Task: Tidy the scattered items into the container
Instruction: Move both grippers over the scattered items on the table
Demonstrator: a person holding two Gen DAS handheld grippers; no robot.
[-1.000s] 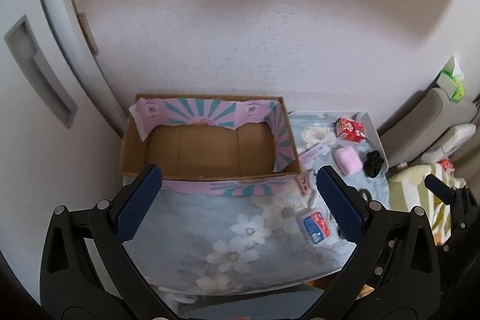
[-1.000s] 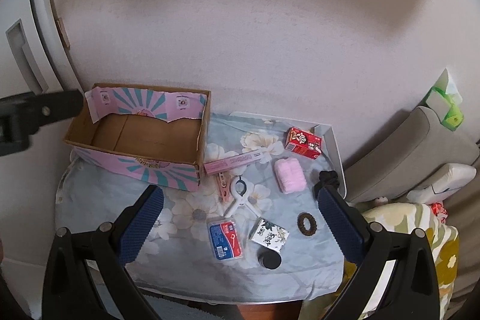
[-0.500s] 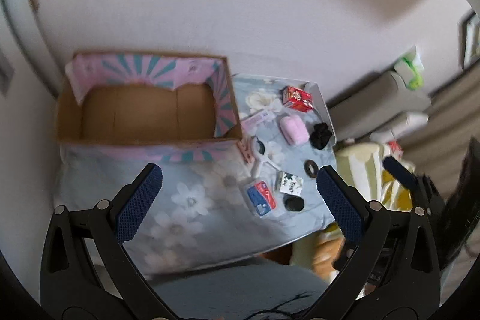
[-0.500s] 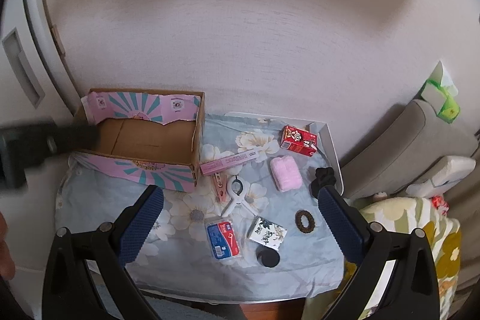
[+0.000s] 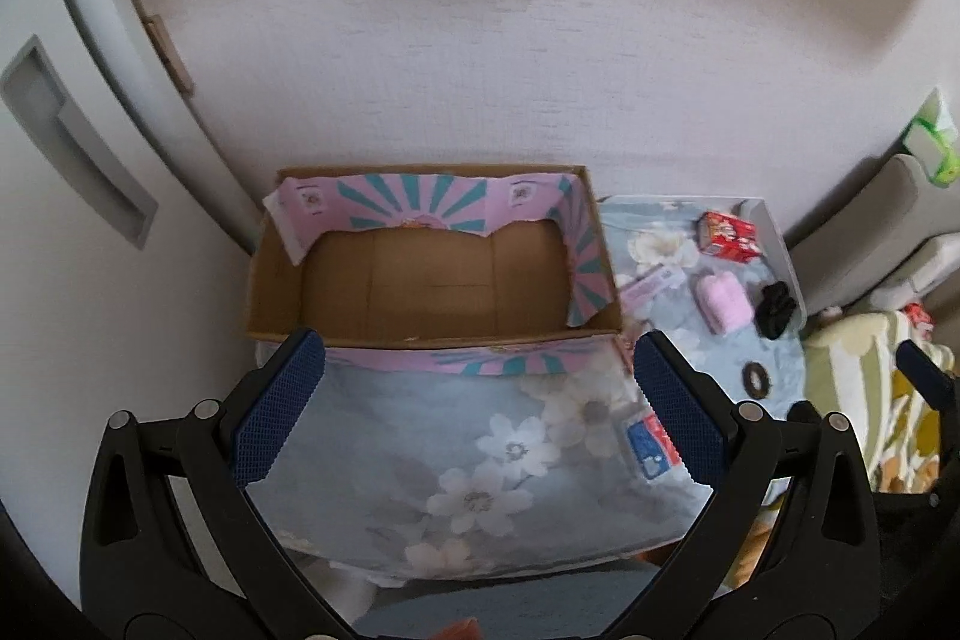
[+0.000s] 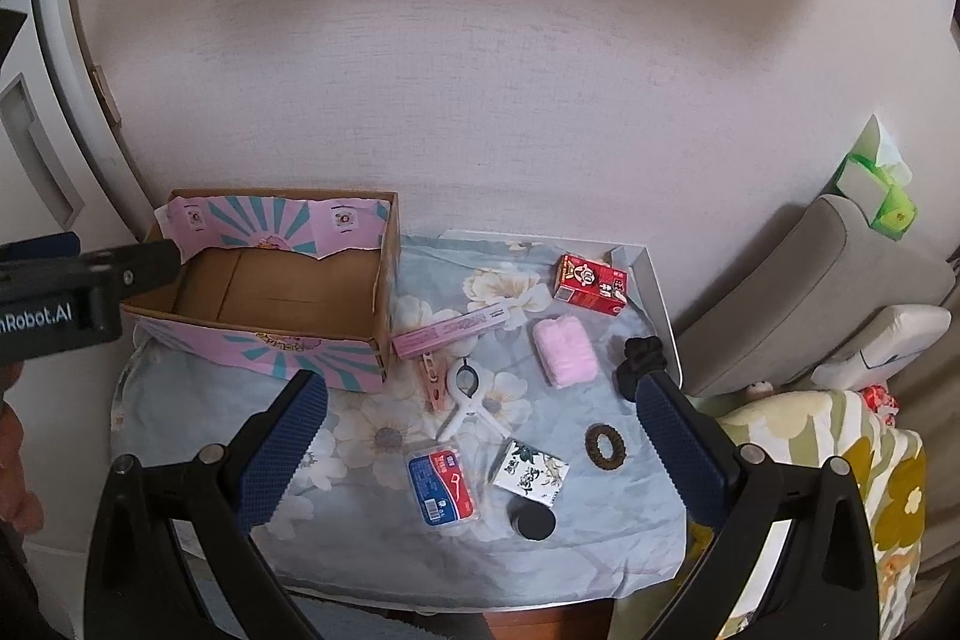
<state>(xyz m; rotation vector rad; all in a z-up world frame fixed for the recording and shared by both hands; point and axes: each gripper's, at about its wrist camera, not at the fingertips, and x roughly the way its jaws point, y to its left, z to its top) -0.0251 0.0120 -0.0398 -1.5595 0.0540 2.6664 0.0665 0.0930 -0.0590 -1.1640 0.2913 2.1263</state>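
progress nil so far: cardboard box (image 5: 432, 280) sits just beyond my left tongs (image 5: 474, 418) and its floor shows bare, nothing inside. every item lies out on the cloth-covered counter (image 6: 372, 538). between and ahead of my right tongs (image 6: 480, 445) i count the blue-red packet (image 6: 441, 487), patterned white packet (image 6: 531, 472), black round cap (image 6: 533, 520), brown hair coil (image 6: 604, 447), white clip (image 6: 471, 400), pink clip (image 6: 433, 383), long pink box (image 6: 453, 334), pink fluffy pad (image 6: 564, 349) and red carton (image 6: 591, 283). black scrunchie (image 6: 639, 364) rests just beyond the right finger. both pairs of tongs are spread wide and hold nothing.

versus half a second ago: left view has swung back toward the box, which now fills the gap between its fingers; most loose items have slid off to the right, only the blue-red packet beside the right finger. right view barely changed, sitting slightly lower and closer over the items. judgement: first pick not yet begun; all ten pieces remain.
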